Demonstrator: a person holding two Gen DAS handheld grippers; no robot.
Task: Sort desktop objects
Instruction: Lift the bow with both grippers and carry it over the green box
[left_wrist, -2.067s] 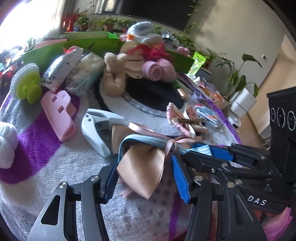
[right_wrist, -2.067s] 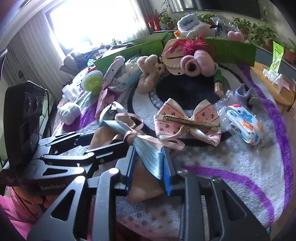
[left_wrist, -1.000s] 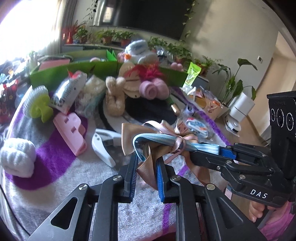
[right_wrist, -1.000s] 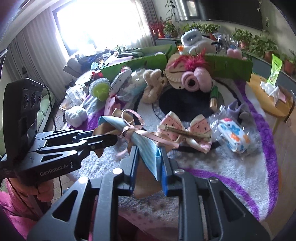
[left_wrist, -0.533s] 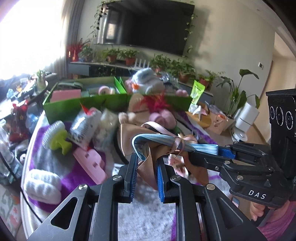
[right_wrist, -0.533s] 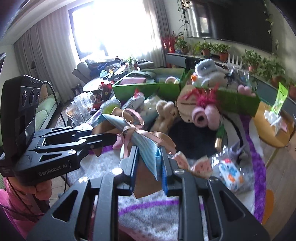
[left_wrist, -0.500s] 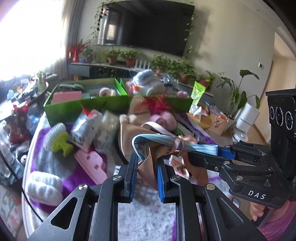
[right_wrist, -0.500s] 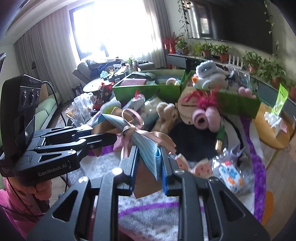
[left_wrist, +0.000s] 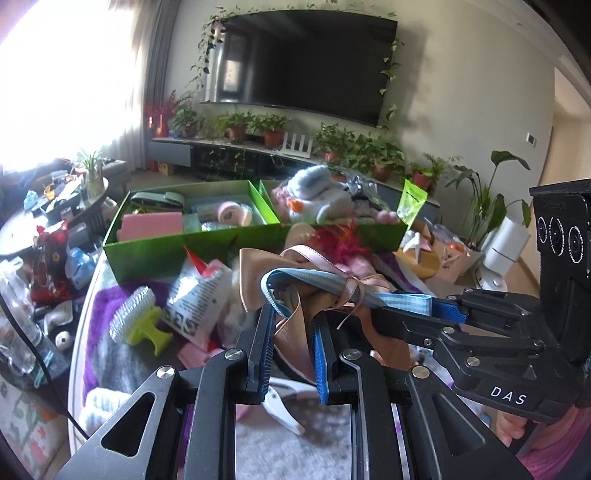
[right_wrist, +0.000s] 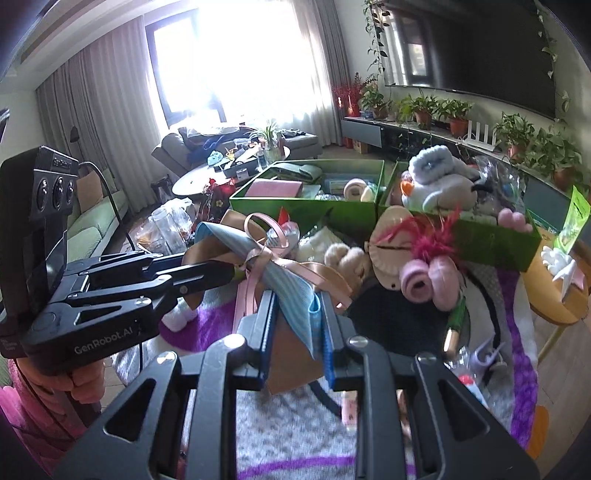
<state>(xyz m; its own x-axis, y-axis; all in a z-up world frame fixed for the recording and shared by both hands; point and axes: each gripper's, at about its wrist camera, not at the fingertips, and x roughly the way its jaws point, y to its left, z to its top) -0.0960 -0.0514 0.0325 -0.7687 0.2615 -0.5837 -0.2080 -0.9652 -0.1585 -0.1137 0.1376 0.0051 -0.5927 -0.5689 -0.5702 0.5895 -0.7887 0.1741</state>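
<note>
A ribbon bow (left_wrist: 295, 284) in tan, light blue and pink hangs in the air, held from both ends. My left gripper (left_wrist: 291, 325) is shut on its tan loop. My right gripper (right_wrist: 295, 325) is shut on its blue and tan tail (right_wrist: 291, 295). In the left wrist view the right gripper (left_wrist: 413, 310) comes in from the right. In the right wrist view the left gripper (right_wrist: 221, 273) comes in from the left. Beyond the bow stand two green boxes (left_wrist: 166, 251) (right_wrist: 491, 243) holding sorted items.
On the purple and grey rug lie a green brush (left_wrist: 140, 325), a printed pouch (left_wrist: 195, 295), a white hole punch (left_wrist: 284, 410), pink rollers (right_wrist: 428, 277), a feathered hat (right_wrist: 399, 240) and a plush bear (right_wrist: 347, 258). A wooden side table (right_wrist: 554, 284) stands right.
Both grippers have lifted the bow higher above the table and tilted up. The view now looks down into the green boxes, and the table items sit lower in frame.
</note>
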